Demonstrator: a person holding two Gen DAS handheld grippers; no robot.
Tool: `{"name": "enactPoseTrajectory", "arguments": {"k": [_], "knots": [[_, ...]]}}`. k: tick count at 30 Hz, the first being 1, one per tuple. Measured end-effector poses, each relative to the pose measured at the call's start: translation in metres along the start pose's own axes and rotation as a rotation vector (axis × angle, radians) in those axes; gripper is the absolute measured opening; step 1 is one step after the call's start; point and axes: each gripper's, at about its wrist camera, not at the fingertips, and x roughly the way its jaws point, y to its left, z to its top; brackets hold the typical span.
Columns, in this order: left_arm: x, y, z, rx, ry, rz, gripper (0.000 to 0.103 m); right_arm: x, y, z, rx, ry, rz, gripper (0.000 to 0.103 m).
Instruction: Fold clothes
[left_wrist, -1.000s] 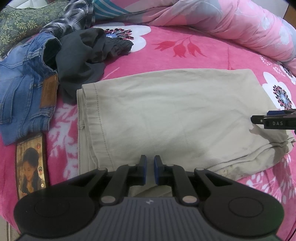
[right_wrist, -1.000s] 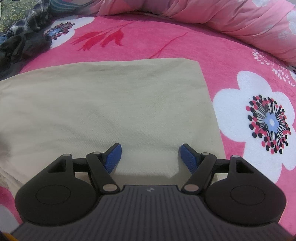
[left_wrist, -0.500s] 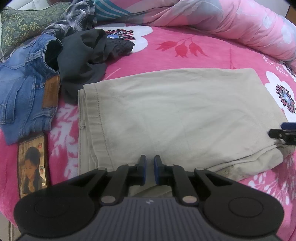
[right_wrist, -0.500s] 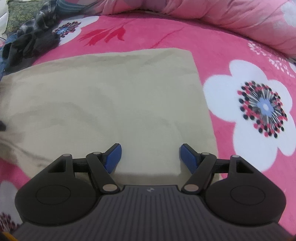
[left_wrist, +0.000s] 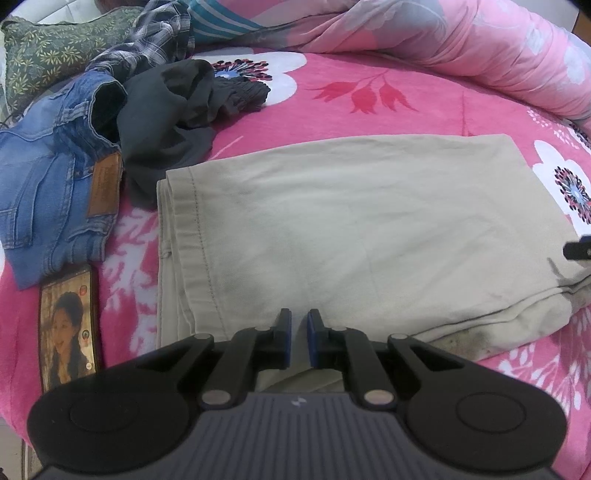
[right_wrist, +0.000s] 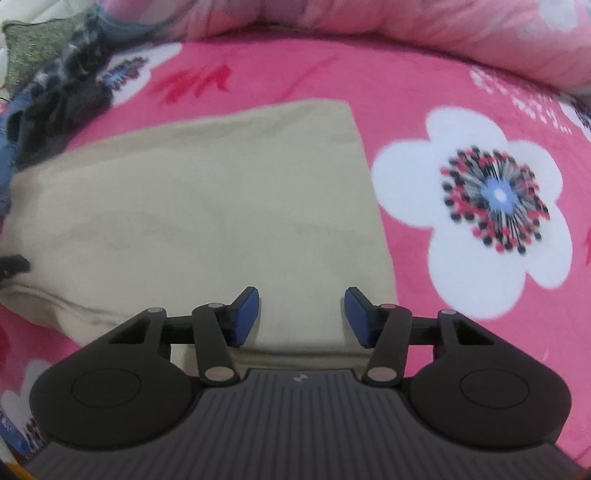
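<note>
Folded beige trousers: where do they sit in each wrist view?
Left wrist: the folded beige trousers fill the centre, hemmed edge at left beside the crumpled dark grey garment.
Right wrist: they fill centre-left, their right edge against bare pink blanket.
Shared landmark: the white flower print with a dotted dark centre, at the right edge in the left view and at right in the right view.

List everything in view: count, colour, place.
khaki trousers: 1, beige, folded flat, centre of bed
jeans: 1, blue, left of trousers
dark garment: 1, charcoal, crumpled beside jeans
plaid shirt: 1, grey check, far left
phone: 1, screen lit, near jeans
blanket: 1, pink floral, beneath everything
duvet: 1, pale pink, far edge
left gripper: shut, over the near trouser edge
right gripper: closing, pads off cloth
</note>
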Motion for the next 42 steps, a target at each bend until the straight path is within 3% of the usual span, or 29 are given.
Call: {"name": "enactPoseTrajectory", "arguments": {"k": [6, 10, 17, 22, 26, 34, 42], "knots": [[0.000, 0.000, 0.000, 0.004, 0.001, 0.002, 0.010, 0.001, 0.027, 0.005, -0.081, -0.027, 0.083, 0.051], [0.000, 0.000, -0.001, 0.008, -0.002, 0.003, 0.011, 0.020, 0.039, -0.007, -0.162, 0.072, 0.063, 0.051], [-0.008, -0.007, -0.001, 0.082, -0.029, 0.047, 0.019, 0.026, 0.034, -0.008, -0.143, 0.083, 0.074, 0.051], [-0.029, -0.010, 0.005, 0.109, -0.116, 0.049, 0.019, 0.026, 0.033, -0.011, -0.134, 0.078, 0.080, 0.051], [-0.031, -0.025, 0.013, 0.154, -0.153, 0.008, 0.021, 0.026, 0.033, -0.012, -0.135, 0.076, 0.080, 0.051], [0.001, -0.059, 0.006, 0.275, -0.057, -0.066, 0.024, 0.026, 0.030, -0.013, -0.136, 0.071, 0.087, 0.051], [0.011, -0.057, 0.000, 0.266, -0.038, -0.064, 0.027, 0.026, 0.029, -0.014, -0.134, 0.063, 0.094, 0.051]]}}
